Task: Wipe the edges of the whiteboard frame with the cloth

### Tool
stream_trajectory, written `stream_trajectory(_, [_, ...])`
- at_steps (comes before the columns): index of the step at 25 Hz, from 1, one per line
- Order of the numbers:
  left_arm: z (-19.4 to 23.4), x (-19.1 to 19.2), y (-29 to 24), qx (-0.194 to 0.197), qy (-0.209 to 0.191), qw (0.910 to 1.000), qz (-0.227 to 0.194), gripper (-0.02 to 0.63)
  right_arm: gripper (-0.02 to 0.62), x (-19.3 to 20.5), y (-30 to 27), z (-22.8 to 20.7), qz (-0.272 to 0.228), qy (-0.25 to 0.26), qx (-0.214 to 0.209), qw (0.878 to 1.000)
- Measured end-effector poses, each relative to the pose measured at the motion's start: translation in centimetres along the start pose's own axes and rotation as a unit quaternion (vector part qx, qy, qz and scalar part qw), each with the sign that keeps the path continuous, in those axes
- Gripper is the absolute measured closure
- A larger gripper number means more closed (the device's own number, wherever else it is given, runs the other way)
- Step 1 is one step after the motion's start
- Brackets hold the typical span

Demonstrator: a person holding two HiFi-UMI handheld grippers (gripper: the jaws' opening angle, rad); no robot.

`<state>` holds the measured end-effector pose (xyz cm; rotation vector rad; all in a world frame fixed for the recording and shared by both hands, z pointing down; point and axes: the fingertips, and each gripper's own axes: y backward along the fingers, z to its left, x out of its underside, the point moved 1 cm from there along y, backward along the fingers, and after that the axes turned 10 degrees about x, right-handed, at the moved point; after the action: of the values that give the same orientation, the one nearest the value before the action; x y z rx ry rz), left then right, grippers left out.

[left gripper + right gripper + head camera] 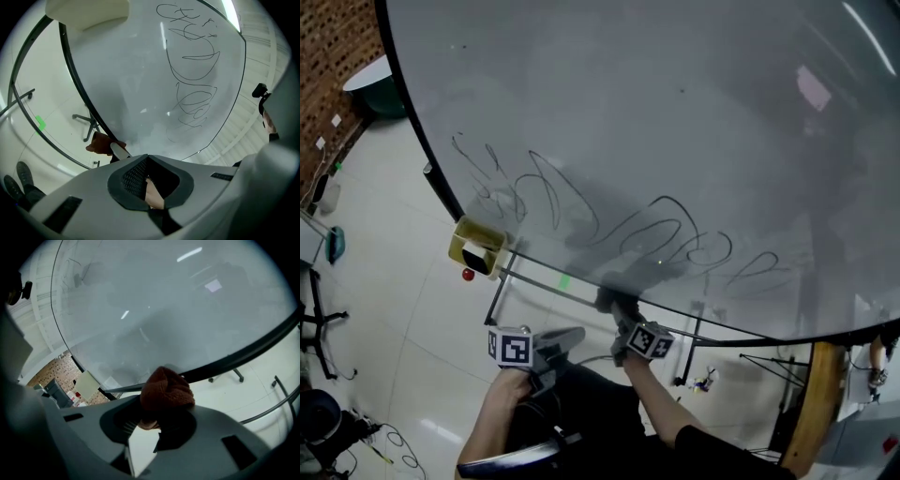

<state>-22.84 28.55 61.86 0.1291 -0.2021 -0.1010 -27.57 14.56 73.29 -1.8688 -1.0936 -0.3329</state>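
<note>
The whiteboard point(675, 112) carries dark scribbles and has a thin black frame point(243, 355). A reddish-brown knitted cloth point(166, 392) is bunched between the jaws of my right gripper point(161, 416), which is shut on it. The cloth presses against the lower frame edge. In the head view the right gripper point(619, 314) sits at the board's bottom edge, below the scribbles. My left gripper point(567, 339) hangs just left of it, a little below the frame, jaws together and holding nothing. The left gripper view shows the cloth point(99, 143) on the frame point(77, 89).
A yellowish box point(476, 246) hangs at the board's lower left corner, with a small red thing point(468, 275) under it. A wooden easel leg point(816, 403) stands at the right. Stand rails run under the board. A brick wall point(328, 56) is at the far left.
</note>
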Motion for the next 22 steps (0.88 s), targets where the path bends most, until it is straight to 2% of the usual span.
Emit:
stream_trajectory(10, [0.1, -3.2, 0.9, -0.045, -0.023, 0.9984, -0.026, 0.609, 0.5, 0.9, -2.2, 3.8, 0.024, 0.004, -0.061, 0.998])
stream_trajectory(13, [0.7, -3.9, 2.2, -0.056, -0.012, 0.9973, -0.046, 0.609, 0.5, 0.5, -2.7, 5.9, 0.023, 0.004, -0.083, 0.996])
stream_trajectory(17, [0.9, -4.5, 3.3, -0.063, -0.015, 0.9966, -0.051, 0.609, 0.5, 0.6, -3.7, 7.4, 0.026, 0.006, -0.095, 0.995])
stream_trajectory(20, [1.4, -4.9, 4.5, -0.063, -0.004, 0.9964, -0.057, 0.609, 0.5, 1.6, -4.6, 7.6, 0.037, 0.002, -0.087, 0.996])
stream_trajectory(22, [1.3, -5.6, 5.1, -0.059, -0.01, 0.9968, -0.053, 0.609, 0.5, 2.0, -5.0, 7.8, 0.04, 0.0, -0.083, 0.996])
